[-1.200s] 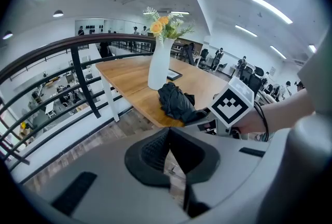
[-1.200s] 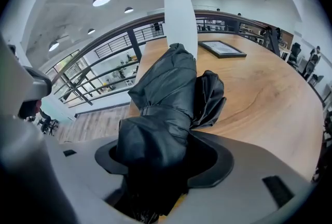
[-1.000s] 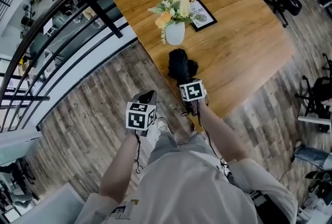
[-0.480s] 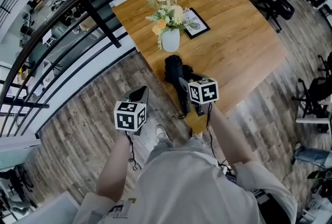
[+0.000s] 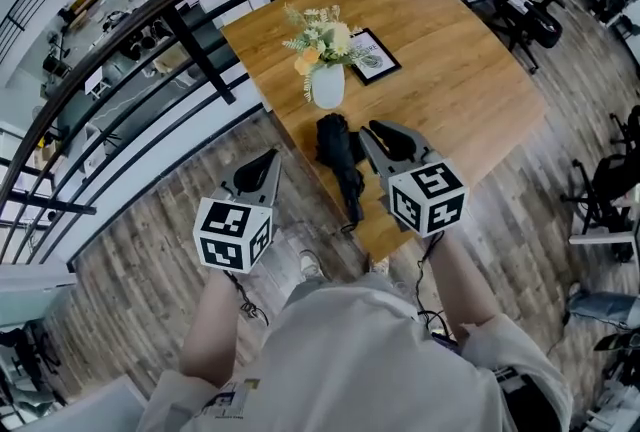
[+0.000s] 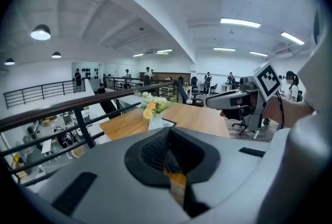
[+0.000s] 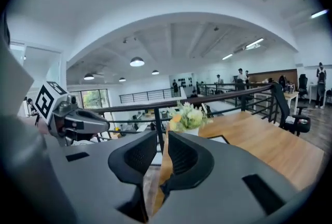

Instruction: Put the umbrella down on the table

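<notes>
The black folded umbrella [image 5: 343, 163] lies on the wooden table [image 5: 470, 70] near its front edge, its strap end toward me. My right gripper [image 5: 385, 132] hangs high above the table just right of the umbrella, apart from it. Its jaws are closing, with a narrow gap and nothing between them [image 7: 162, 153]. My left gripper [image 5: 262, 170] is raised over the floor left of the table, jaws together and empty [image 6: 168, 153]. Neither gripper view shows the umbrella.
A white vase of flowers [image 5: 327, 85] stands just behind the umbrella, with a framed picture [image 5: 372, 55] beside it. A black railing [image 5: 180, 20] runs along the table's left side. Office chairs [image 5: 530, 0] stand at the far right.
Both grippers have risen well above the table toward the camera. The right one has left the umbrella, which stays lying on the table, and its jaws have narrowed.
</notes>
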The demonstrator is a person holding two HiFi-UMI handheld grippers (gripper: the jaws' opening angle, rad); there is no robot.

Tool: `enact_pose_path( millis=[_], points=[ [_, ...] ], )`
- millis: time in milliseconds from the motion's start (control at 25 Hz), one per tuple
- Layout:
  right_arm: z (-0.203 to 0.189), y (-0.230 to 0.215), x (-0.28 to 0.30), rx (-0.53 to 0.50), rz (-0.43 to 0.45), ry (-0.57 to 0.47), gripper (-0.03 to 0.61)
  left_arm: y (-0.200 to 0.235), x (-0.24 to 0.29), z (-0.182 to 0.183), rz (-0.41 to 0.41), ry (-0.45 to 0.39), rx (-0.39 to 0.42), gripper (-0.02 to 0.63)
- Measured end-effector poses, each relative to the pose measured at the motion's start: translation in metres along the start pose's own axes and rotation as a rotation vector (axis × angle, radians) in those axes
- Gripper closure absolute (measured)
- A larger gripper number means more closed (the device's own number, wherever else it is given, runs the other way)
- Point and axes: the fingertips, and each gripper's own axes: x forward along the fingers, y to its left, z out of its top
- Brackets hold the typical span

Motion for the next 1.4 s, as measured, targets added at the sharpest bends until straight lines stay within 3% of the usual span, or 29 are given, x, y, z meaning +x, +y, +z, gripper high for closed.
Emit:
enact_pose_path(
  millis=[240, 480, 640, 800, 1080, 1400],
  points=[
    [0.062, 0.026, -0.049, -0.068, 0.012, -0.187, 0.497, -0.014, -0.037, 0.051, -0.005, -0.12, 0.05, 0.597],
    [0.089, 0.047, -0.088, -0.056, 0.074, -0.286, 0.529, -0.033, -0.076, 0.097, 0.012, -0.298, 0.114, 0.597],
    [0.092, 0.063, -0.104, -0.111, 0.082, -0.314, 0.537, -0.047, -0.087, 0.098, -0.004, -0.309, 0.169, 0.597],
    [0.095, 0.077, -0.116, -0.142, 0.088, -0.325, 0.546, -0.055, -0.096, 0.092, -0.032, -0.312, 0.168, 0.597],
    [0.071, 0.084, -0.114, -0.068, 0.142, -0.279, 0.552, -0.057, -0.097, 0.06, -0.022, -0.263, 0.144, 0.597],
    [0.054, 0.088, -0.1, -0.067, 0.129, -0.237, 0.552, -0.056, -0.092, 0.037, -0.037, -0.217, 0.124, 0.597]
  ],
)
